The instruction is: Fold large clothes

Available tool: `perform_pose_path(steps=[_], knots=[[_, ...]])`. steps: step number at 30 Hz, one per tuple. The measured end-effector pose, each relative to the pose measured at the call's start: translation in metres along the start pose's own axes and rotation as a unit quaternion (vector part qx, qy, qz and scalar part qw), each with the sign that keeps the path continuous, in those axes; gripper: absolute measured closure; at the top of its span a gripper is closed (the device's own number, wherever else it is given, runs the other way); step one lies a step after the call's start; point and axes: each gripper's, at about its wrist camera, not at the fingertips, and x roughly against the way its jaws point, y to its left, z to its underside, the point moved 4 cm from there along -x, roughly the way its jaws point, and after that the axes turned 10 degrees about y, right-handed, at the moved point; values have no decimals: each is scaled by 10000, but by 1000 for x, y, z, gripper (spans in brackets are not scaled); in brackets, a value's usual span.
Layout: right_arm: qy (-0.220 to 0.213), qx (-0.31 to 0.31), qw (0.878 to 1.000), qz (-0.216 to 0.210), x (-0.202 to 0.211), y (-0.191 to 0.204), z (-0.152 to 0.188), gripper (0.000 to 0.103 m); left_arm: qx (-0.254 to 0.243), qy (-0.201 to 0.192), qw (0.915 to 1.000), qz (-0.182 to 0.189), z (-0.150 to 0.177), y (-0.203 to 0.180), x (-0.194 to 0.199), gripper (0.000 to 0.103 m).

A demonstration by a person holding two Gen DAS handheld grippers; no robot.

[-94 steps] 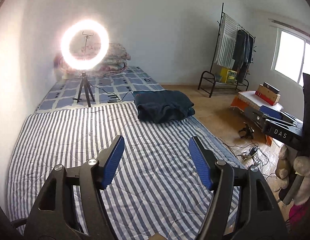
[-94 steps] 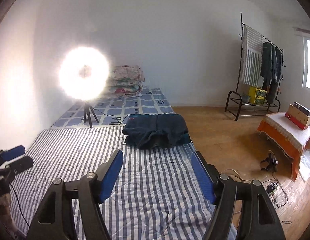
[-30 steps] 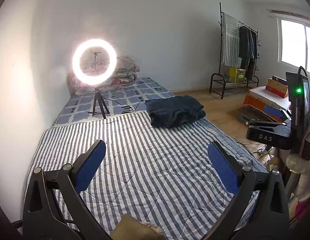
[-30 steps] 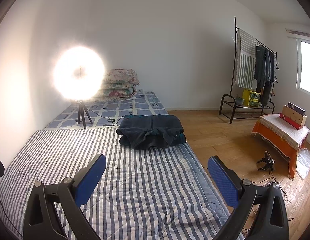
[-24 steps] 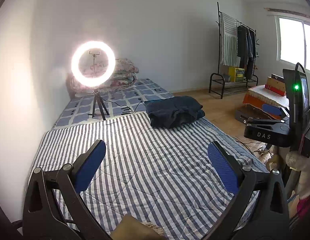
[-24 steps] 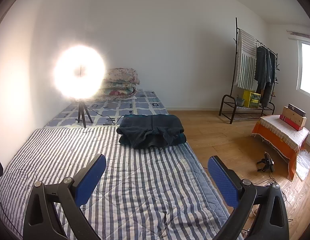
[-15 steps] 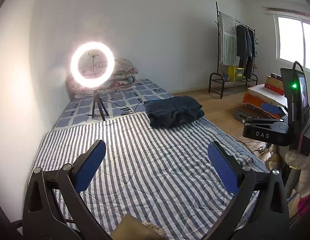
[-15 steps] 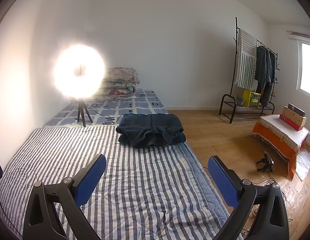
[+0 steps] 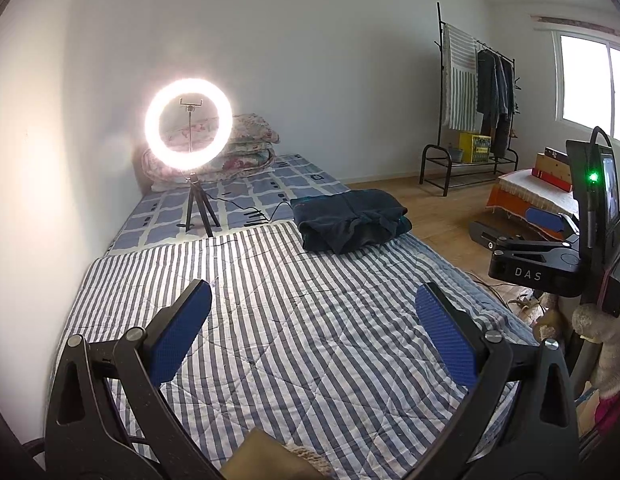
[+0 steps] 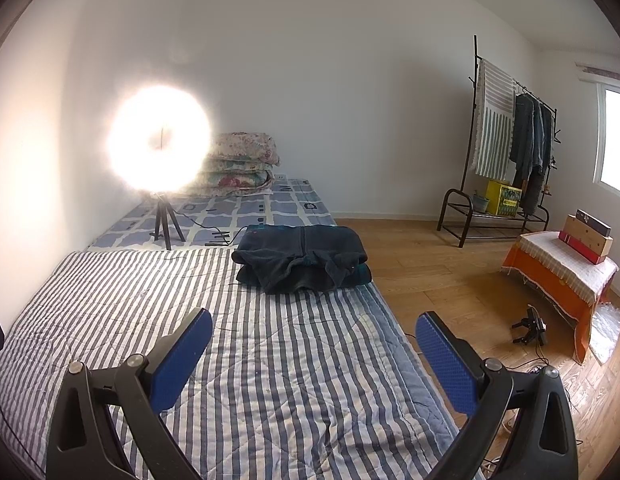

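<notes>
Currently both the left gripper (image 9: 311, 330) and right gripper (image 10: 313, 354) are hanging wide open and empty; the dark garment (image 10: 302, 258) is lying folded far across the striped quilt (image 10: 270, 360); approaching low should help

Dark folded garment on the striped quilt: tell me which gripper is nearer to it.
Right, by a small margin. The right gripper faces the dark folded garment almost straight ahead; the left gripper sits further back, the garment ahead toward its right. Both are open, well short.

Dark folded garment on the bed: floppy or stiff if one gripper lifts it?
Likely floppy: the dark garment lies in soft, rumpled layers with a loose flap. Grabbed at one edge, it would probably unfold and drape. Looks thick, so perhaps heavyish for cloth.
</notes>
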Motion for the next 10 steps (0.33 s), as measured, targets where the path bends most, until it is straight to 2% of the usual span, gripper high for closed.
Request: perform_pose_path(steps=[10], knots=[[14,24,10000,-27,-4,-3,-1,0,156,-165,9995,-231,0,8,0,0]])
